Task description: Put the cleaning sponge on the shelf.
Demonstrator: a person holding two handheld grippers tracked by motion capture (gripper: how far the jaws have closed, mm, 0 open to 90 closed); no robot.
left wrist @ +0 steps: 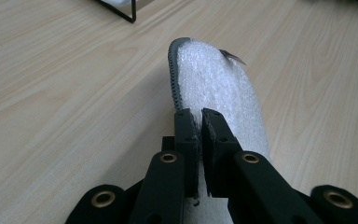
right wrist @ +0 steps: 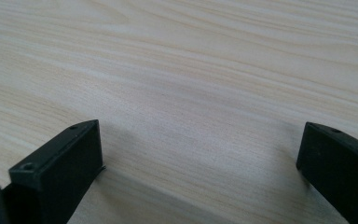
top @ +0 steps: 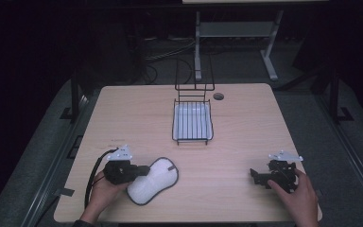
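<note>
Pinching the white pad (left wrist: 219,88) at its near edge, the left gripper (left wrist: 200,116) should lift gently toward the wire basket (top: 192,124); the right gripper (right wrist: 198,154) gapes empty.

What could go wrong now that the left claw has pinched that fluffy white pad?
The left gripper pinches only the near edge of the white pad, so the soft pad may slip out or hang limp once lifted. The wire basket sits further across the table; a drooping pad might catch on its rim if carried there. The right gripper rests open and apart, so it gives no support.
</note>
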